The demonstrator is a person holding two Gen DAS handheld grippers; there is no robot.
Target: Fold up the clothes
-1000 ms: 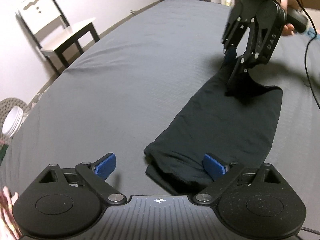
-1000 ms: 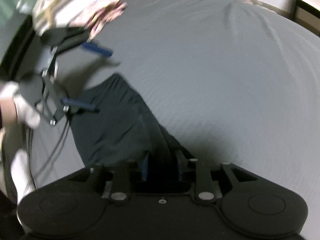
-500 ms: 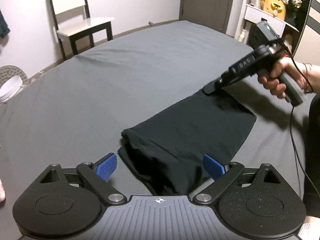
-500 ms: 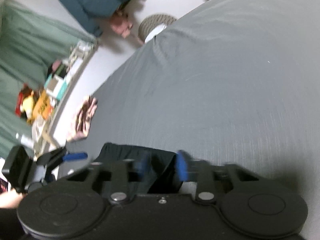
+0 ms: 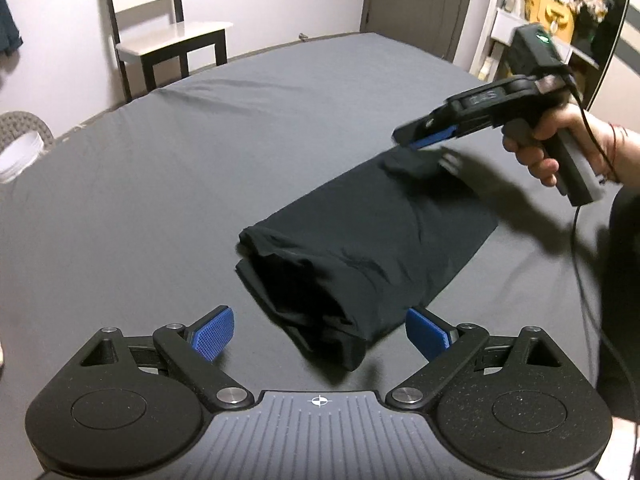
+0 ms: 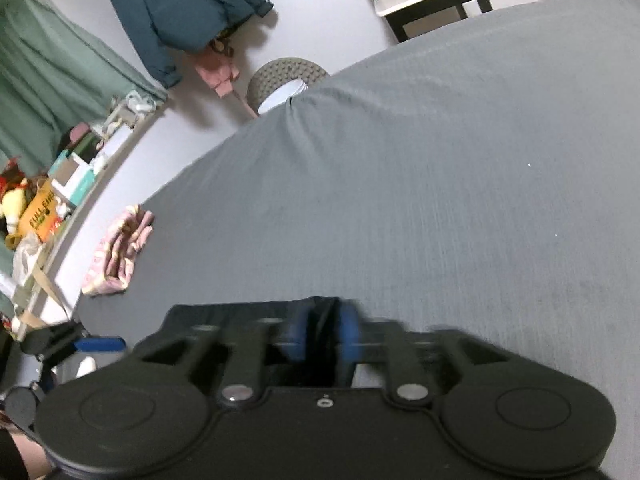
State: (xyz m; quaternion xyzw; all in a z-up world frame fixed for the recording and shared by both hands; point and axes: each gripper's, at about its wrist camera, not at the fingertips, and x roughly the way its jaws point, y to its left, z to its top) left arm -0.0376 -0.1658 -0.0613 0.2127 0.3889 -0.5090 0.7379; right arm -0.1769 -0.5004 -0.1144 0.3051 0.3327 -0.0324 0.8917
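Lifted since earlier, right claw pinches soft black garment.

Left gripper jaws spread wide, straddling near end of folded black garment on grey bed. Right gripper at garment's far end, blurred.

A big bed with a smooth grey sheet fills most of both views. A black piece of clothing lies on it, folded into a long shape that runs from the near middle toward the far right in the left wrist view; its near end is bunched up and looks a bit open, and its far right part lies flat. In the right wrist view a small pink and white cloth lies crumpled at the far left edge of the bed, well apart from the black one.
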